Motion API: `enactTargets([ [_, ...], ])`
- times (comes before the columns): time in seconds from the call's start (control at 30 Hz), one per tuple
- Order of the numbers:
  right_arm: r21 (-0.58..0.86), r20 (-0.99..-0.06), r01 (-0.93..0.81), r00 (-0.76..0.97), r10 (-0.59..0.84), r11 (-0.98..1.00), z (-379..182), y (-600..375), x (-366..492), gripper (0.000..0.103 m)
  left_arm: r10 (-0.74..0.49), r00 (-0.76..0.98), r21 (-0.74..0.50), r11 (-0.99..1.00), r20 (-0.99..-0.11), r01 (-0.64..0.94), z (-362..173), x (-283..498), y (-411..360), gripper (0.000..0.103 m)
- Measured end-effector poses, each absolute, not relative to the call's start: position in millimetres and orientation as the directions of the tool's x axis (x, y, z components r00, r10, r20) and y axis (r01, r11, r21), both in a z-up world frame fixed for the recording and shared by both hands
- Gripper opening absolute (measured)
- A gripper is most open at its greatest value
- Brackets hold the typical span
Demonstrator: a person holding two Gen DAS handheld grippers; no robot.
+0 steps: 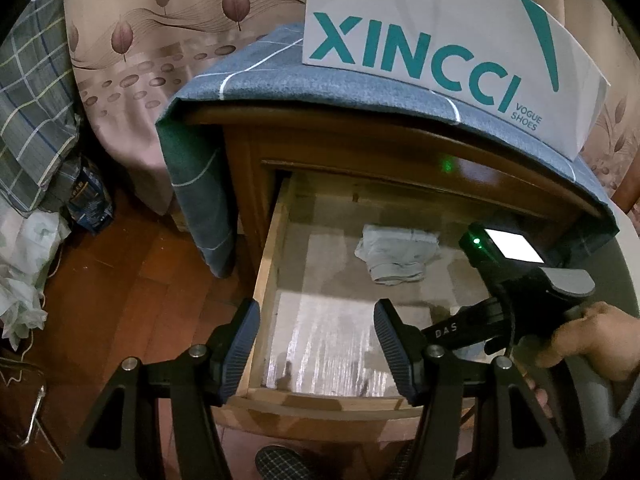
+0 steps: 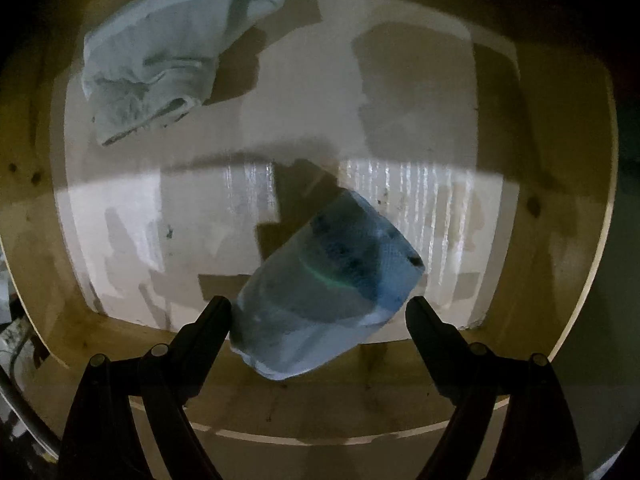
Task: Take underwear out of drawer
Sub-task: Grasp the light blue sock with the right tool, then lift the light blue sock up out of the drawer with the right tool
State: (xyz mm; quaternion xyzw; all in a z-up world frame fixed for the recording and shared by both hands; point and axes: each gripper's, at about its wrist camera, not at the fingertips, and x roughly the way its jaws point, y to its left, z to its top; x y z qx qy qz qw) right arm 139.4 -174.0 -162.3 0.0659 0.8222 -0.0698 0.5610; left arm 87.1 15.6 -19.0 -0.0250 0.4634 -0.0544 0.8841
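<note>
A rolled blue pair of underwear (image 2: 324, 288) sits between the spread jaws of the right hand-held gripper (image 2: 319, 310), poised for pickup at the front of the open drawer (image 2: 576, 200), untouched so far as shows. A second, pale folded pair (image 2: 168, 52) lies at 10 o'clock. The left hand-held gripper (image 1: 316, 344) hangs spread and empty over the drawer's front edge.
</note>
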Motion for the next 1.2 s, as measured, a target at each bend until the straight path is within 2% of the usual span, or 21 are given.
enactTargets([
  [0.1,-0.055,-0.926,0.159,-0.378,0.009,0.986,-167.6,-171.4,143.5,0.085,-0.120,0.564,-0.096,0.993,-0.817,0.072,-19.3,87.3,16.3,0.061],
  [0.2,-0.117,-0.920,0.076,-0.383,-0.079,0.990,-170.6,-169.9,145.2,0.085,-0.121,0.562,-0.099,0.993,-0.818,0.070,-19.9,88.2,17.1,0.061],
  [0.37,-0.165,-0.911,-0.032,-0.377,-0.165,0.986,-174.2,-172.8,145.7,0.077,-0.121,0.561,-0.099,0.993,-0.819,0.070,-20.4,88.5,15.8,0.061],
  [0.47,-0.137,-0.917,-0.035,-0.373,-0.140,0.990,-173.3,-176.4,145.2,0.068,-0.119,0.560,-0.097,0.993,-0.820,0.070,-20.7,88.9,15.6,0.061],
  [0.53,-0.112,-0.919,-0.023,-0.378,-0.112,0.993,-172.8,-179.0,144.7,0.050,-0.119,0.558,-0.095,0.993,-0.821,0.071,-21.2,89.1,15.3,0.061],
  [0.57,-0.099,-0.921,-0.009,-0.379,-0.095,0.995,-171.8,-181.0,144.3,0.048,-0.117,0.556,-0.094,0.993,-0.823,0.071,-21.6,89.5,15.3,0.061],
  [0.83,-0.078,-0.954,-0.023,-0.287,-0.082,0.997,-156.7,-184.8,120.7,0.041,-0.106,0.551,-0.081,0.994,-0.828,0.070,-23.8,90.1,12.8,0.061],
  [0.97,-0.081,-0.986,-0.042,-0.141,-0.086,0.996,-126.4,-185.8,107.5,0.041,-0.101,0.545,-0.078,0.995,-0.832,0.065,-24.9,91.1,12.8,0.061],
  [1.13,0.043,-0.997,-0.028,0.056,0.044,0.999,-80.0,-194.2,76.7,0.041,-0.099,0.540,-0.075,0.995,-0.836,0.066,-25.8,91.1,11.4,0.061],
  [1.2,0.021,-0.994,-0.034,0.107,0.025,0.999,-68.7,-199.1,57.6,0.041,-0.095,0.535,-0.071,0.995,-0.840,0.064,-26.8,91.8,10.4,0.061],
])
